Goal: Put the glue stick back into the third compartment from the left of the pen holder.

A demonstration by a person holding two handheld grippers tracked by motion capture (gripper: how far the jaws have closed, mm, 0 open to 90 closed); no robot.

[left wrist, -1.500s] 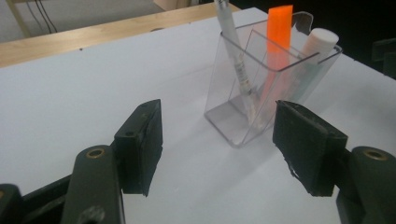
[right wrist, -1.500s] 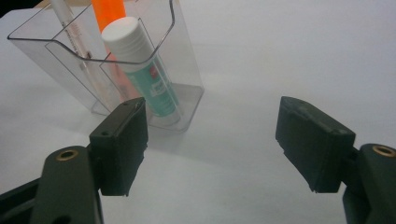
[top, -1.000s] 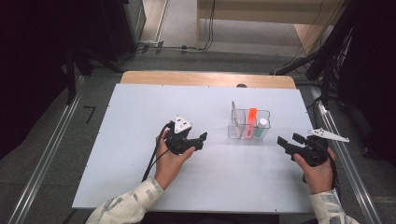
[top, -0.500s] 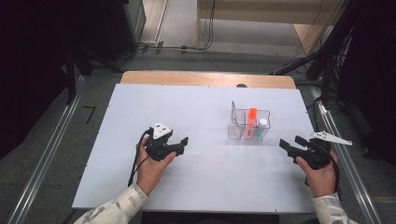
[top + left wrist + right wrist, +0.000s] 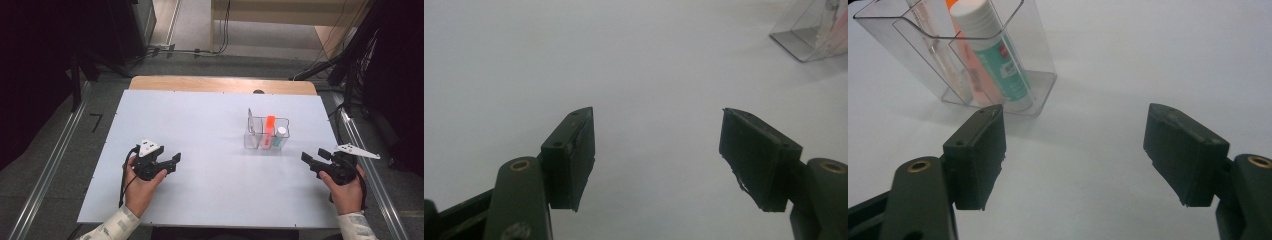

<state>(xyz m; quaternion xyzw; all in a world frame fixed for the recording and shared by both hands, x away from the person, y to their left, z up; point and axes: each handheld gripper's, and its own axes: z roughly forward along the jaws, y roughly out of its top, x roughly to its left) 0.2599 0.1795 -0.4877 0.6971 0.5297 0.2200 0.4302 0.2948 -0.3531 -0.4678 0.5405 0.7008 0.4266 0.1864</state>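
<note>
Left tool (image 5: 172, 161) released, nothing between jaws, over white bench (image 5: 210, 150). Right tool (image 5: 312, 159) released, near clear plastic compartment holder (image 5: 265, 135) with white-capped glue stick (image 5: 993, 55).

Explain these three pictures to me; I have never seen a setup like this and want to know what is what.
A person sits at a white table, holding a hand-operated gripper in each hand. The high view looks down from above: left gripper, right gripper. The other two pictures come from cameras riding on each gripper, looking along its two black fingers. On the table stands a clear plastic organizer holding a glue stick and an orange marker. Both grippers are open and hold nothing.
</note>
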